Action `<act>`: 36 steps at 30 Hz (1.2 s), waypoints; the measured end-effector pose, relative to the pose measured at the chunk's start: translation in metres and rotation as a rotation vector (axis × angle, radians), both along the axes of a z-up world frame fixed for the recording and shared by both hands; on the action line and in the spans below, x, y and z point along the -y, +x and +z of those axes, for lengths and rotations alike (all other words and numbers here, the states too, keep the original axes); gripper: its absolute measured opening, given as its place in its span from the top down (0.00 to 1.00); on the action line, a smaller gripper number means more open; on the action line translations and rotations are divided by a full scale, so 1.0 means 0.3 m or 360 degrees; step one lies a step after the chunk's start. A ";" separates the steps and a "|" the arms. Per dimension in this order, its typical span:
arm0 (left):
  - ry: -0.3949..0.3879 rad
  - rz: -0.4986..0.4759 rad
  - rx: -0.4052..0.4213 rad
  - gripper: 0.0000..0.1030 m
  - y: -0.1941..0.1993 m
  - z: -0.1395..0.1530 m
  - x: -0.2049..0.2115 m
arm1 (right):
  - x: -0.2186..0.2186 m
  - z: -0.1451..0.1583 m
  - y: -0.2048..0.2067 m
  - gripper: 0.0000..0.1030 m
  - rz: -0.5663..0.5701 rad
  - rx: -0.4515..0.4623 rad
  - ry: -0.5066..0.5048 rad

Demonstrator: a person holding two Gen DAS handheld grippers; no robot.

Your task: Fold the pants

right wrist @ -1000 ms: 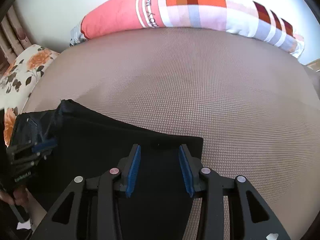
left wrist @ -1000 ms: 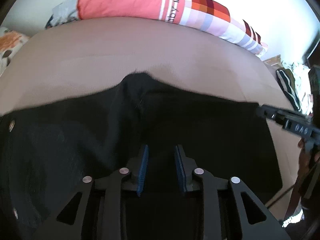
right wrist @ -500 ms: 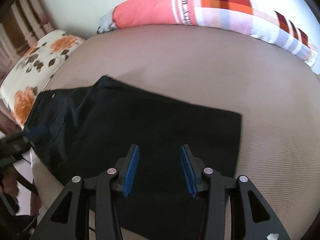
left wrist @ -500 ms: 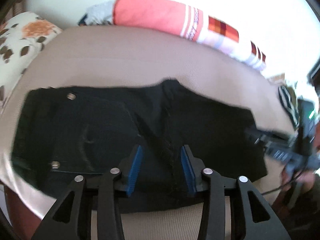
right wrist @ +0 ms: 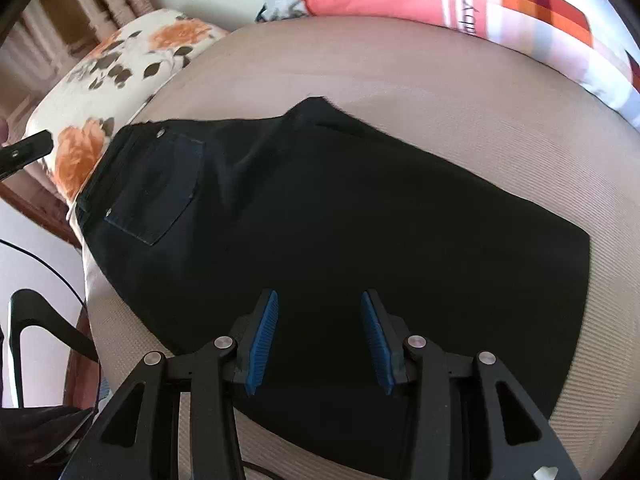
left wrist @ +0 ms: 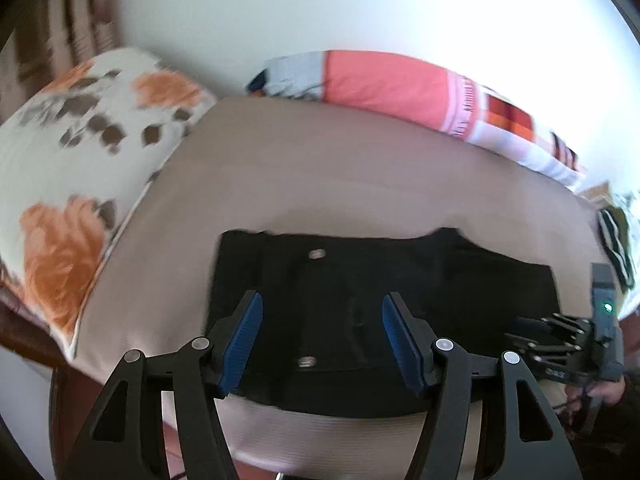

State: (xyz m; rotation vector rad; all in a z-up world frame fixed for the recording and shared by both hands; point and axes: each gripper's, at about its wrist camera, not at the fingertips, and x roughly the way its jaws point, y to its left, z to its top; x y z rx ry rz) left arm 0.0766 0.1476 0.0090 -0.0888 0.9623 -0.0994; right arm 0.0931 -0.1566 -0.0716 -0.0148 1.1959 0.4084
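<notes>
Black pants lie folded flat on the beige bed, waistband and back pocket at the left. My left gripper hangs above the waist end with its jaws opening; nothing is between the blue pads. My right gripper hovers over the near edge of the pants, open, with no cloth pinched. In the left wrist view the right gripper shows at the far right, held by a hand.
A floral pillow lies at the left end of the bed. A long pink and checked bolster runs along the wall. Striped clothing sits at the right. The bed's near edge drops off below the pants.
Both grippers have pulled back and up from the pants, so the whole folded piece now shows. The left jaws have spread wider. The pants lie released on the bed.
</notes>
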 end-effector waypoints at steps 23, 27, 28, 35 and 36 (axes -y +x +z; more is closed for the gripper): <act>-0.0645 0.0140 -0.0510 0.39 0.204 -0.381 -0.464 | -0.252 -0.025 0.053 0.55 0.0115 -0.0195 0.0134; -0.0886 0.0052 -0.0612 0.39 0.238 -0.450 -0.513 | -0.233 0.001 0.087 0.55 0.0000 -0.0175 0.0141; -0.0912 0.0013 -0.0611 0.39 0.245 -0.449 -0.517 | -0.228 0.009 0.095 0.55 -0.0026 -0.0165 0.0141; -0.1090 -0.0293 -0.0714 0.39 0.312 -0.481 -0.481 | -0.220 0.053 0.118 0.51 -0.0190 -0.0106 0.0144; -0.1103 -0.0337 -0.0715 0.39 0.325 -0.480 -0.466 | -0.216 0.053 0.120 0.51 -0.0215 -0.0103 0.0150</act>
